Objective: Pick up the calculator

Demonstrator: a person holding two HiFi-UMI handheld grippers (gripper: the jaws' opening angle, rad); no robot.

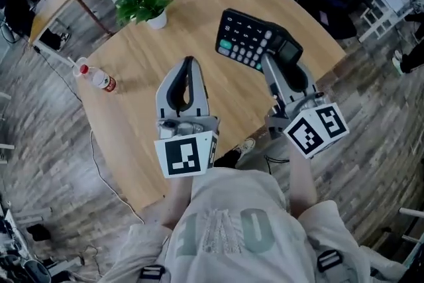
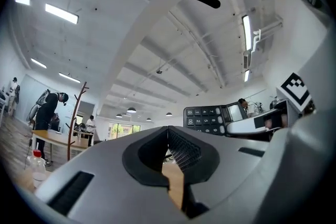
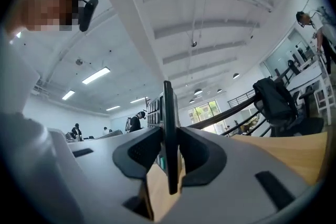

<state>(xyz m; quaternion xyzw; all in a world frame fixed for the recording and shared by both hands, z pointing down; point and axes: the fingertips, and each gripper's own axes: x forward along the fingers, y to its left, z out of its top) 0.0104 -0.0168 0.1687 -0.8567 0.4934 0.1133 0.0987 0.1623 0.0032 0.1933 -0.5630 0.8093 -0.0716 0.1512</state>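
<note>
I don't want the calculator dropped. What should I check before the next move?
1. Calculator clamped in the right hand-held gripper: ok, it sits edge-on between the pads.
2. Calculator clear of the table: ok, the left gripper view shows it raised against the room behind.
3. Left hand-held gripper empty, jaws together: ok.
4. Potted plant and bottle well apart from the calculator: ok.
5. Grip is firm enough to carry: cannot tell; only one end is clamped.
</note>
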